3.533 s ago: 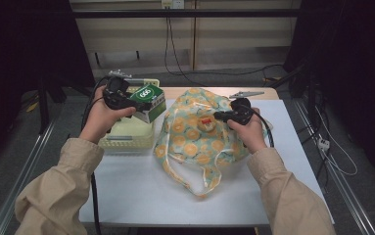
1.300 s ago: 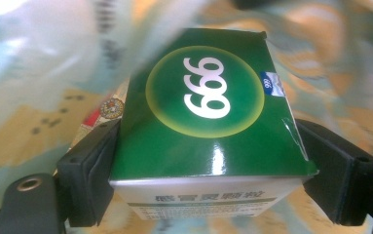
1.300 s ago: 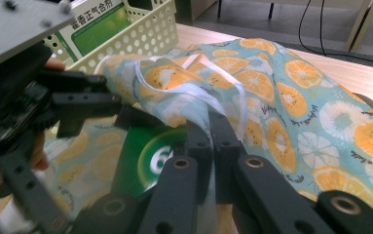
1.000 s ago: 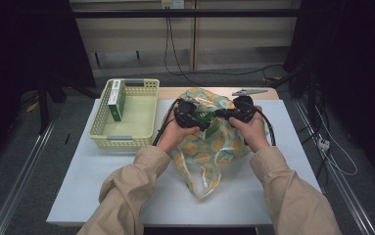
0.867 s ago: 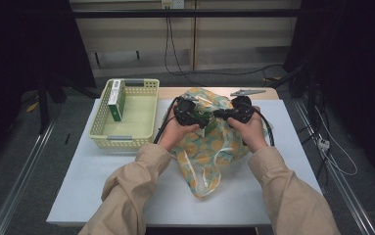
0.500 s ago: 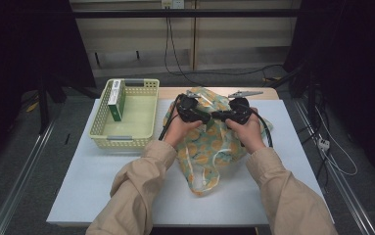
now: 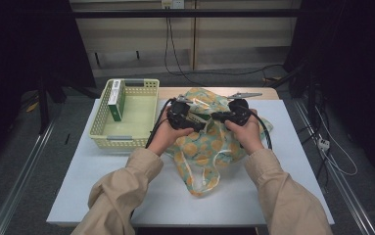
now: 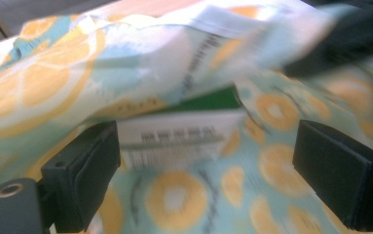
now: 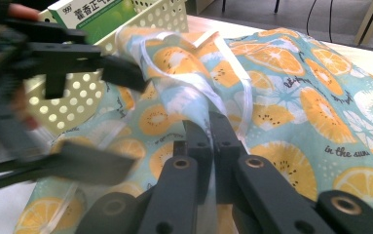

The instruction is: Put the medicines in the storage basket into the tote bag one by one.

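Observation:
A cloth bag (image 7: 209,147) printed with orange slices lies on the white table. My right gripper (image 9: 211,129) is shut on the bag's white-edged rim (image 9: 198,92) and holds it up. My left gripper (image 8: 208,170) sits at the bag's mouth with its jaws wide apart; they have just been opening. A green and white box (image 8: 179,134) lies inside the bag between and beyond those jaws, and neither pad presses on it. From above, the left gripper (image 7: 195,120) and right gripper (image 7: 219,116) face each other over the bag.
A pale yellow perforated basket (image 7: 126,139) stands left of the bag, with another green and white box (image 7: 115,100) upright against its left wall. In the right gripper view that box (image 9: 101,12) sits behind the blurred left gripper. Bare table (image 7: 126,186) lies in front.
Earlier the left gripper held a green box over the basket; it then went to the bag's mouth, and its hand has since shifted slightly right and up. The right hand has stayed put.

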`<state>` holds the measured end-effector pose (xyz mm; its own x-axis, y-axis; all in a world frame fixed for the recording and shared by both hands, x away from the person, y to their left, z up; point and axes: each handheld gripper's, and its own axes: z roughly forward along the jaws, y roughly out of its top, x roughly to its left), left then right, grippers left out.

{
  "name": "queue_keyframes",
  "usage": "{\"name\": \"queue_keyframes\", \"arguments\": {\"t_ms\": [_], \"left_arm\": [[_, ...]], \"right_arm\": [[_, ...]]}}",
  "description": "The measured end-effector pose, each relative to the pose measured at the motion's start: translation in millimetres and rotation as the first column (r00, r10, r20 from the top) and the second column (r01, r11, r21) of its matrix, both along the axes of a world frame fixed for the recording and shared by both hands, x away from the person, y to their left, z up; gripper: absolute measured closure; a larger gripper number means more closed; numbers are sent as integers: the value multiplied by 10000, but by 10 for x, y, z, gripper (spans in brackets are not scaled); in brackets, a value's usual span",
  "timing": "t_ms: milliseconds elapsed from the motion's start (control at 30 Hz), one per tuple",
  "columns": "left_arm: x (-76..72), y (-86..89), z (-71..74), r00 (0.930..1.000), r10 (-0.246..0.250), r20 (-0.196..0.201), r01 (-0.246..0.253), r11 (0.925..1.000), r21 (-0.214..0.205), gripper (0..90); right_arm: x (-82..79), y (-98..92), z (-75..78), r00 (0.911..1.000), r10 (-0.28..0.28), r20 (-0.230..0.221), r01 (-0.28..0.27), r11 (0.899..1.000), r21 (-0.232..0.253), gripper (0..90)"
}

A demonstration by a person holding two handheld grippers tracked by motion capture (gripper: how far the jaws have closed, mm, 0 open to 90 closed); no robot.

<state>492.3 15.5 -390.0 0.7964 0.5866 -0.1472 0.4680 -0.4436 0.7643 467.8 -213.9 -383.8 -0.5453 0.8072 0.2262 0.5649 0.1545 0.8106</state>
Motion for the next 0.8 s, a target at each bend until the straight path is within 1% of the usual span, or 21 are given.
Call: {"name": "queue_keyframes", "arguments": {"t_ms": [67,100,167,267,367,400,433,467,500,533,567,600,700,800], "left_arm": [[-64,70,68,9999,-147,-12,147,9999,13,110],[-110,113,113,9997,-246,-70,245,9996,-169,108],[-163,200,190,9988,-478,37,479,9988,-34,110],[-213,341,256,9989,-474,-11,474,9989,-65,108],[-248,466,296,9991,-426,57,427,9990,-95,107],[-262,500,312,9997,-187,174,186,9998,51,107],[-254,542,318,9993,-385,-23,384,9991,-192,107],[-253,577,327,9994,-344,47,344,9993,-165,107],[-249,614,340,9995,-313,54,313,9995,-8,107],[-244,636,344,9996,-276,74,276,9996,-39,106],[-238,678,362,9996,-202,213,198,9997,146,106],[-235,704,375,9996,-155,256,149,9996,252,107],[-204,790,413,9996,-53,288,50,9999,109,106],[-152,895,439,9993,67,372,-76,9997,241,109]], "right_arm": [[2,2,-6,10000,-34,-20,34,10000,-19,897],[2,5,-7,10000,-38,-19,38,10000,-29,898],[3,13,-9,10000,-27,-9,26,9999,-97,897],[-3,18,-5,10000,-46,-11,46,9999,-97,897],[-9,21,2,10000,-8,-22,8,9999,-116,897],[-12,23,6,10000,5,-8,-5,9999,-138,897],[-14,25,9,10000,12,7,-12,9999,-132,897],[-17,26,11,10000,19,2,-19,9999,-132,897],[-19,26,13,10000,35,2,-35,9999,-125,897],[-21,27,16,10000,59,3,-59,9999,-142,897],[-22,28,17,10000,68,-6,-68,9999,-148,897],[-25,29,21,10000,83,-5,-83,9999,-133,897],[-30,30,26,9999,104,-5,-105,9999,-109,897],[-33,28,24,9999,143,-14,-144,9998,-152,897]]}}
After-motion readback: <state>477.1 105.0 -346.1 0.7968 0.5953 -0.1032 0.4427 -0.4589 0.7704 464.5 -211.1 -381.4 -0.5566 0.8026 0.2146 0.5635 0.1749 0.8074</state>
